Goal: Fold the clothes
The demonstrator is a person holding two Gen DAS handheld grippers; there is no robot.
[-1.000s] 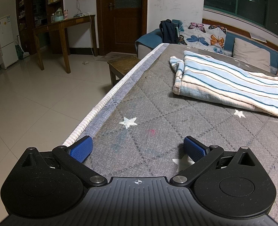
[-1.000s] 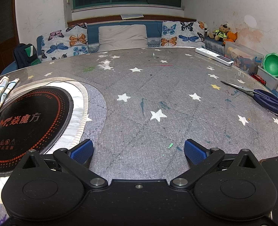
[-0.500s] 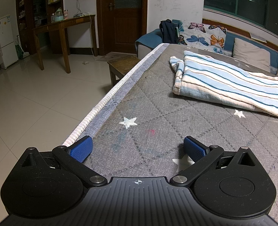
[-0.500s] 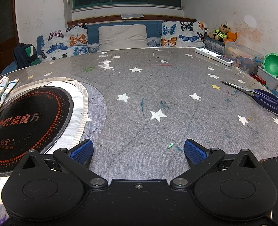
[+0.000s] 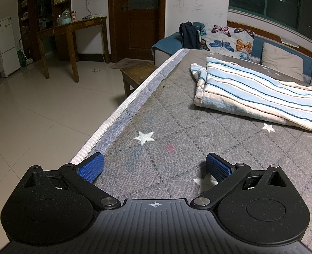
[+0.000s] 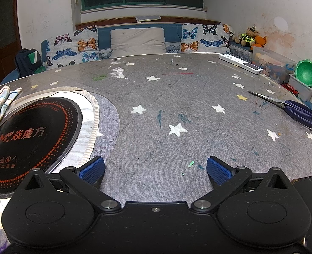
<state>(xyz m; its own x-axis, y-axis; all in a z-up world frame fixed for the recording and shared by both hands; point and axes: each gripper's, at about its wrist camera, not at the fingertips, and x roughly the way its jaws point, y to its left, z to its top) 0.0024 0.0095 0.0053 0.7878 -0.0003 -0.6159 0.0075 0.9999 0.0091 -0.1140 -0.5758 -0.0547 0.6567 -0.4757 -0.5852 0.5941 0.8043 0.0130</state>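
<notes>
black grippers (image 5: 153,167) (image 6: 155,169), ribbed blue pads (image 5: 91,167), silver pivot screws.

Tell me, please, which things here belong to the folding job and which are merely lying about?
Job: striped cloth; left gripper and right gripper, both open and empty.

Lying about: scissors, induction hob, power strip, green bowl.
</notes>
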